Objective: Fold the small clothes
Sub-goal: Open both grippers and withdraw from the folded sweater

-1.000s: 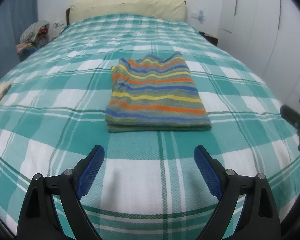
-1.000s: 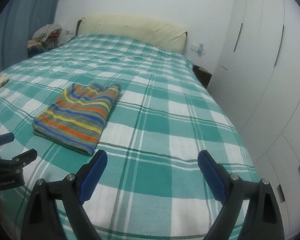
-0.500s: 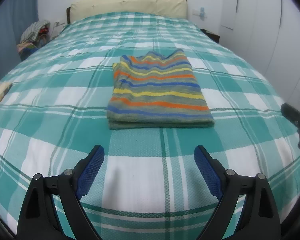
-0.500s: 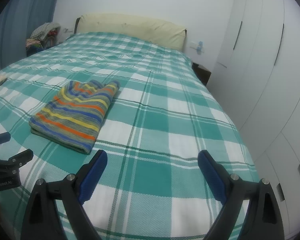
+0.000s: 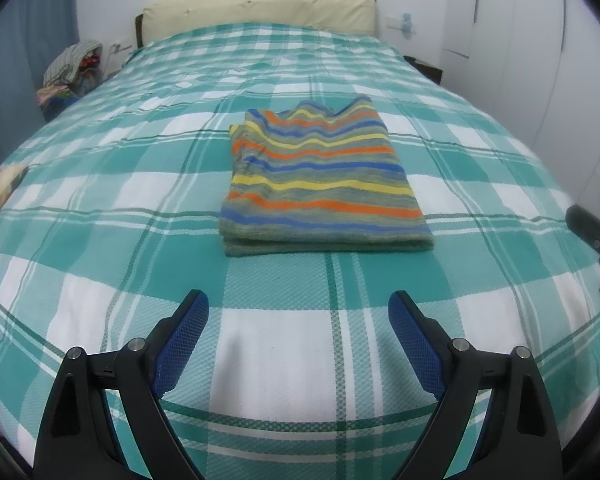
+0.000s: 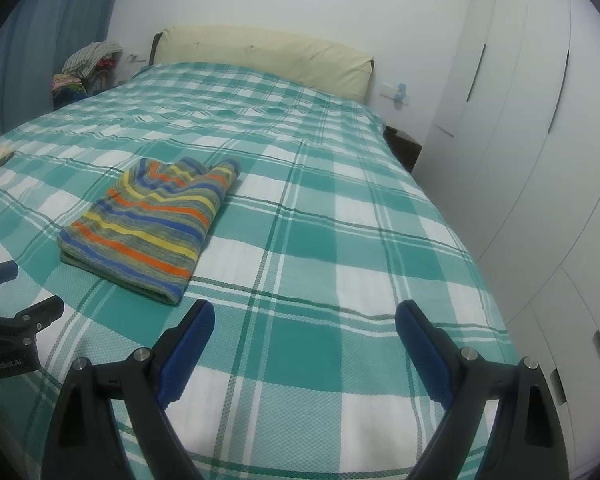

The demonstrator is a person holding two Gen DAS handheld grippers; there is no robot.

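Bare checked bed (image 5: 100,200) lies open on every side of the folded striped garment (image 5: 324,184), the one thing in the middle. Each wide-spread claw, left (image 5: 298,308) and right (image 6: 305,316), hangs over clear cover. The wardrobe (image 6: 540,140) closes off the right side.

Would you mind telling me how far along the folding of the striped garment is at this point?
Done, by the look of it: the striped garment lies as a neat folded rectangle on the checked bedspread. In hand: nothing; the left gripper and right gripper hover open, short of it. Left: nothing visible on this piece; the clothes pile beside the bed may be next.
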